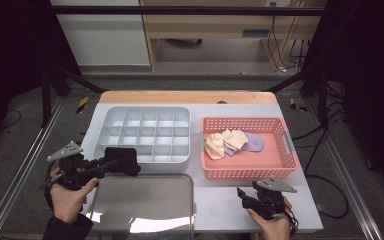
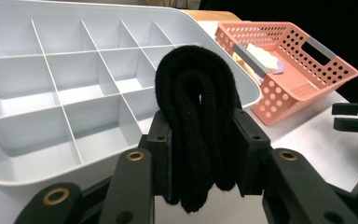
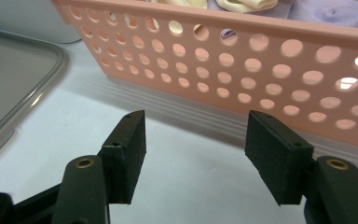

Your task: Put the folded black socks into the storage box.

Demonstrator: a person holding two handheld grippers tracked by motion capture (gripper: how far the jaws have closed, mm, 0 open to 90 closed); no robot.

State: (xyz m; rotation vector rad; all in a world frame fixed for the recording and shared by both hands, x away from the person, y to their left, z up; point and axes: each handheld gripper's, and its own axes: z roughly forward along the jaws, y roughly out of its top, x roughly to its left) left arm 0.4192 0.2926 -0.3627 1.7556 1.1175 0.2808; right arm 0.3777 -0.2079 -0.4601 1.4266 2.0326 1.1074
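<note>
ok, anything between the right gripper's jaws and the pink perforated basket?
Nothing: in the right gripper view, bare pale tabletop runs from the open right gripper to the pink perforated basket.

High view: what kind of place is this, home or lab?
Most likely a lab or data-collection workstation, not a home. A dark metal frame surrounds the table, loose cables trail across the carpeted floor, and a person works with handheld grippers, the left gripper holding a folded black sock.

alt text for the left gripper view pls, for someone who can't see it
The left gripper clamps a folded black knitted sock between its two black jaws, held just in front of a pale grey divided organiser tray. Behind to the right sits a pink perforated basket holding pale yellow and lilac socks on the white table.
</note>
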